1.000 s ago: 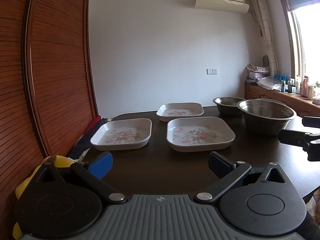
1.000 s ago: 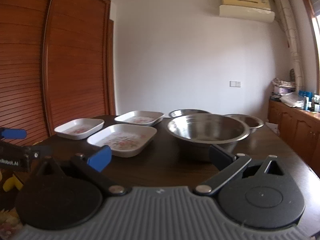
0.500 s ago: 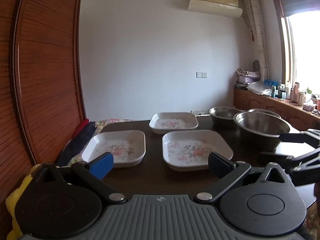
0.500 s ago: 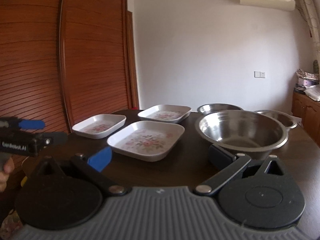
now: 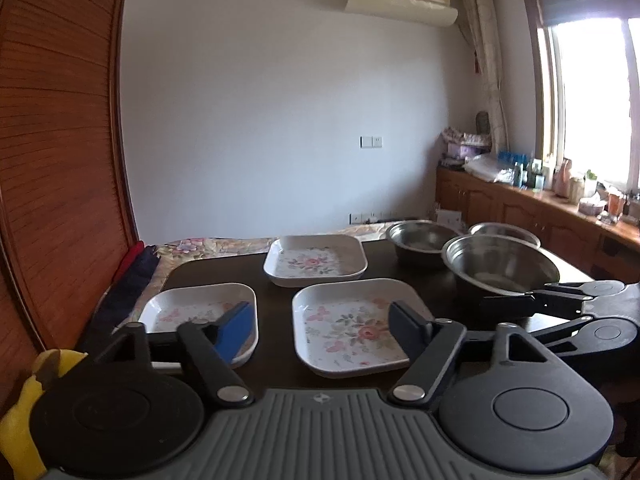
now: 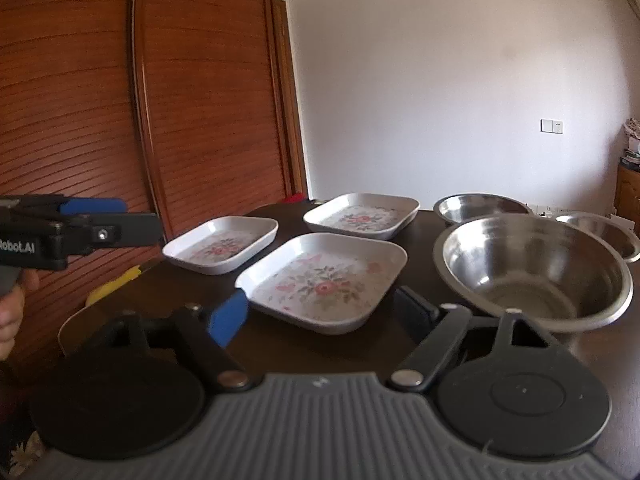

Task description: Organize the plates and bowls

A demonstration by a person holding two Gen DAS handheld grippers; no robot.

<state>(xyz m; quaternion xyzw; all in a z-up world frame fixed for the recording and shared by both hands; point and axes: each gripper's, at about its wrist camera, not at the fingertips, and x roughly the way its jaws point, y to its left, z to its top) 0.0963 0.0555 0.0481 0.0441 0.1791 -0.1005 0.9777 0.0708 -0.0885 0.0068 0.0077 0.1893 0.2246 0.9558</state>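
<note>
Three white square floral plates sit on the dark table (image 5: 280, 372): a near one (image 5: 356, 326) (image 6: 324, 282), a left one (image 5: 192, 312) (image 6: 222, 244) and a far one (image 5: 316, 260) (image 6: 362, 216). Three steel bowls stand to the right: a large one (image 5: 500, 266) (image 6: 532, 268), a far one (image 5: 422, 236) (image 6: 482, 206) and a third behind it (image 5: 504, 230) (image 6: 608, 232). My left gripper (image 5: 324, 324) is open and empty above the near plate. My right gripper (image 6: 320, 316) is open and empty over the near plate's front edge.
A slatted wooden wardrobe (image 6: 140, 100) runs along the left. A yellow object (image 5: 24, 420) lies at the table's left front corner. Dark and red cloths (image 5: 128, 276) lie off the left edge. A cluttered counter (image 5: 560, 200) stands under the window.
Both grippers have risen and moved forward toward the plates. The right gripper has swung left, so the near plate now lies between its fingers. Both stay open.
</note>
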